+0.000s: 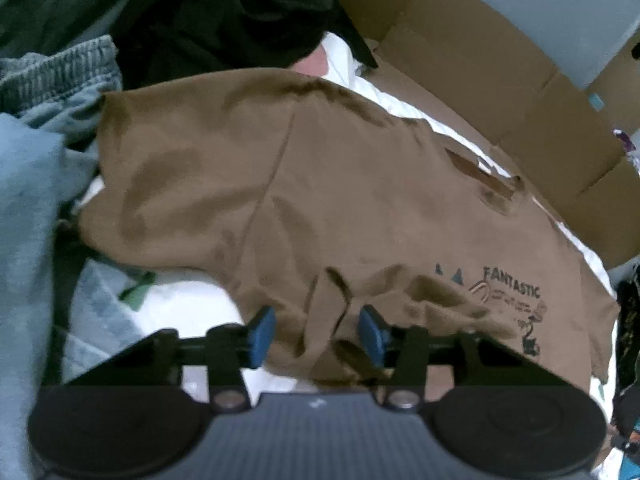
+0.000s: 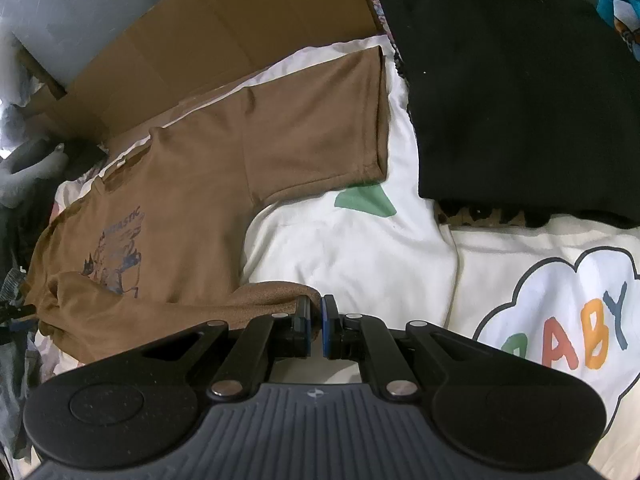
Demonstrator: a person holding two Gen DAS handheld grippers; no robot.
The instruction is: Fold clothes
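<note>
A brown T-shirt with a "FANTASTIC" print lies face up on a white sheet; it also shows in the right wrist view. My left gripper is open, its blue pads on either side of a bunched fold at the shirt's lower hem. My right gripper is shut on the shirt's hem corner near the sheet. One sleeve lies spread flat.
A flattened cardboard box lies behind the shirt. A folded black garment sits at the right. Blue-grey clothes and dark clothes are piled at the left. A white "BABY" print cloth lies front right.
</note>
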